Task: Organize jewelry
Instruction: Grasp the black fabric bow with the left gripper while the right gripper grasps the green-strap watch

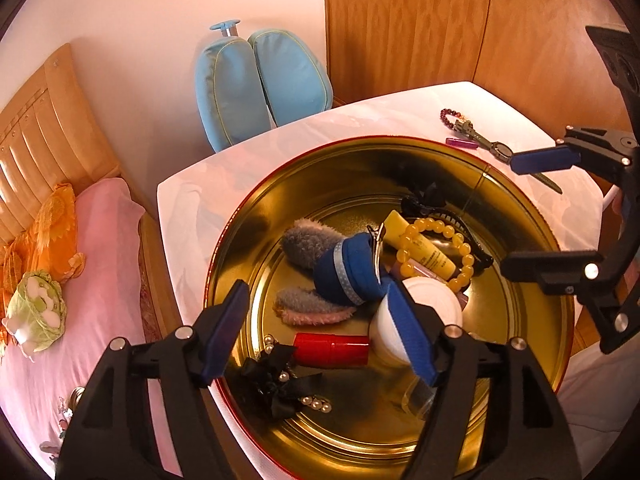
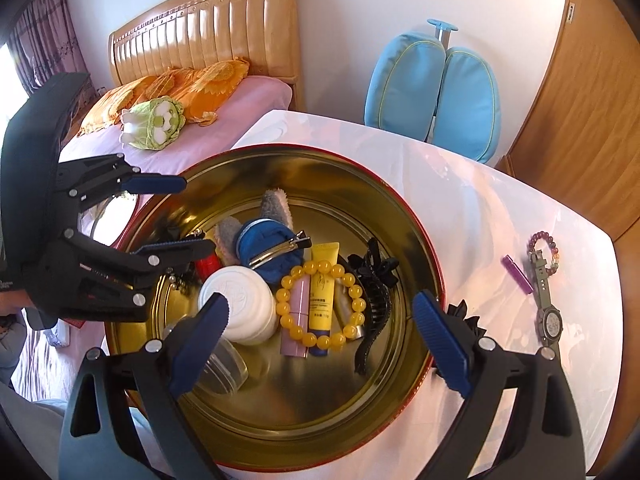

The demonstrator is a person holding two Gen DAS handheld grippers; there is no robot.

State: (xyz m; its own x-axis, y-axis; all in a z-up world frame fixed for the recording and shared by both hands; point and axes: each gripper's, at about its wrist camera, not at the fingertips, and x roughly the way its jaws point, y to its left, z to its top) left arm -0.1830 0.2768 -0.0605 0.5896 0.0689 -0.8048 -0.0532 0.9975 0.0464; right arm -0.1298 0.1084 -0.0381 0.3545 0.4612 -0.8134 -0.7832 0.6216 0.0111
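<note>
From the left wrist, the left gripper (image 1: 320,328) gapes empty over the gold tin (image 1: 248,216), while from the right wrist the right gripper (image 2: 320,346) gapes above the yellow bead bracelet (image 2: 320,304) lying inside, probably light, slippery, best pinched across its beads.

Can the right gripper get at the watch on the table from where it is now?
Probably yes: the watch lies bare on the cloth outside the tin, and the right gripper hangs open and empty.

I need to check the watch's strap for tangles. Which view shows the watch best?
The right wrist view: the watch lies whole on the table, dial visible. In the left wrist view, a gripper finger covers part of its strap.
</note>
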